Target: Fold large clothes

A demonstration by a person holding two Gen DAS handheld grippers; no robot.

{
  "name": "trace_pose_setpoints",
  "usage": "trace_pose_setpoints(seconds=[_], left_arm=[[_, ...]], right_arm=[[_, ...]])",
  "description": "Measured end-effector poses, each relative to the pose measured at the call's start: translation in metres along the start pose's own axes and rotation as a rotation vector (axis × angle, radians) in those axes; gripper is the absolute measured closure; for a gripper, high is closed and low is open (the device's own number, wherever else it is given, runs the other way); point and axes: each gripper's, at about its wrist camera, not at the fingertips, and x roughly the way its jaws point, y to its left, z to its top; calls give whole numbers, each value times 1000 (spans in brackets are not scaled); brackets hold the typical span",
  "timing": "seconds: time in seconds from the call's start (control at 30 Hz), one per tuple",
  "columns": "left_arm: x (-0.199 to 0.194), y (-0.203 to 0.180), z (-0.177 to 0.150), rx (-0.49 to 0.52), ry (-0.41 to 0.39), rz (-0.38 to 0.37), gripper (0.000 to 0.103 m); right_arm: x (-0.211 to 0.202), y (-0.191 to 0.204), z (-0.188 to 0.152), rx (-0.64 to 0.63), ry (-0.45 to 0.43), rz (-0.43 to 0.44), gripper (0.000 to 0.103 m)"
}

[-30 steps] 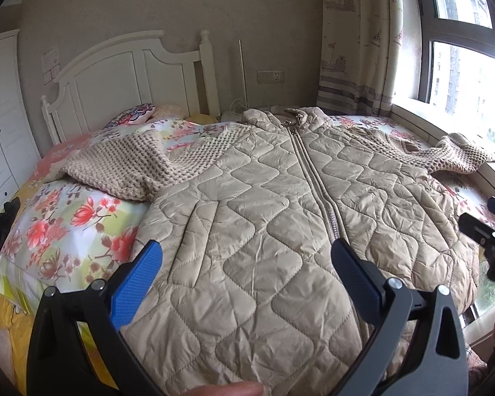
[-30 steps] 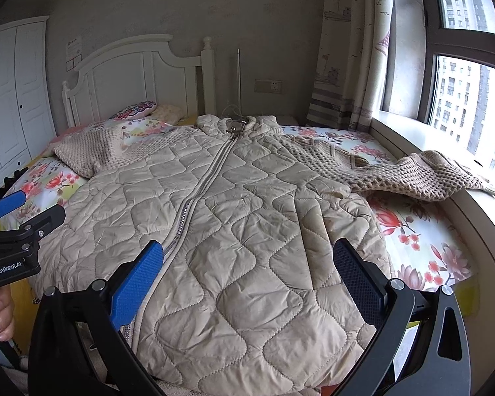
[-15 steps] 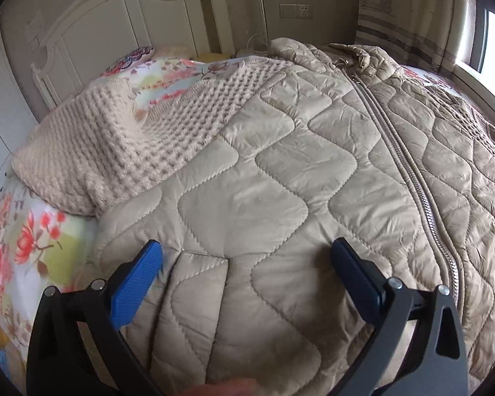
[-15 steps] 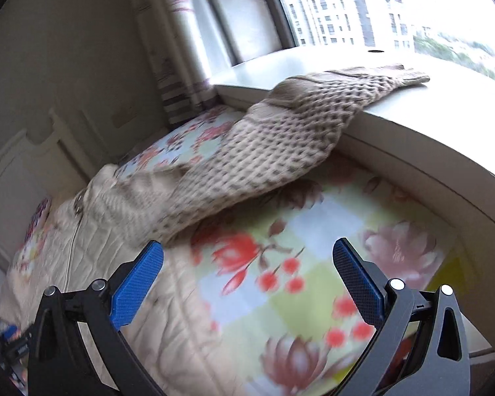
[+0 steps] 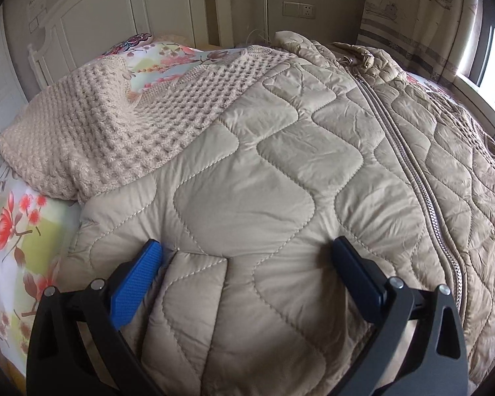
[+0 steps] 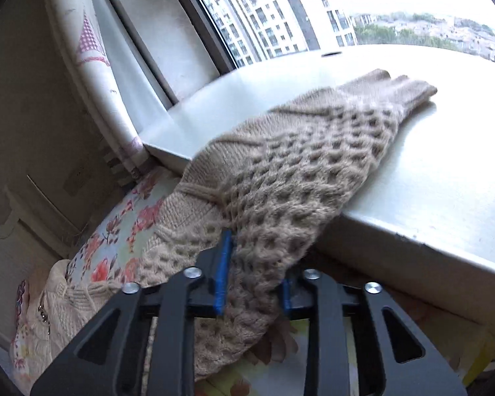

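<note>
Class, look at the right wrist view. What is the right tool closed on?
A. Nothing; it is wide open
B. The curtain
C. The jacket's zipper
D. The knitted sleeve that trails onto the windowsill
D: the right tool has just been closing, and its blue pads now pinch the knitted sleeve, whose cuff lies on the windowsill.

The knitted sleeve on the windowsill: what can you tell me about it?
The sleeve is beige, chunky honeycomb knit with a ribbed cuff. It drapes from the bed up over the sill's edge, cuff flat on top. The right tongs have just been closing and now pinch it near its lower part.
</note>
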Motion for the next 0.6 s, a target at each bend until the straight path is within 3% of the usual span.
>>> trace_pose_setpoints(seconds=[0.1, 0.17, 0.23, 0.33, 0.4, 0.5, 0.53, 0.57, 0.6], left_arm=[[0, 1, -1, -5, 0, -6, 2], [0, 1, -1, -6, 0, -7, 2], [1, 1, -1, -7, 0, -10, 2], [0, 2, -1, -11, 0, -16, 2], [0, 3, -2, -11, 0, -18, 2], [0, 3, -2, -11, -2, -20, 2], [-1, 3, -2, -11, -1, -20, 2], [0, 3, -2, -11, -1, -20, 2], [0, 3, -2, -11, -2, -20, 2]], right_arm=[[-17, 51, 11, -165, -108, -3, 83], [-35, 104, 3, -355, -179, 4, 83], [-58, 167, -26, -617, -255, 70, 83], [-96, 240, -112, -1067, -325, 195, 82], [-113, 263, -180, -1324, -243, 271, 82], [-115, 261, -261, -1597, 6, 383, 69], [-114, 254, -274, -1628, 15, 367, 67], [-117, 246, -276, -1611, -51, 339, 60], [-117, 241, -268, -1569, -55, 319, 52]])
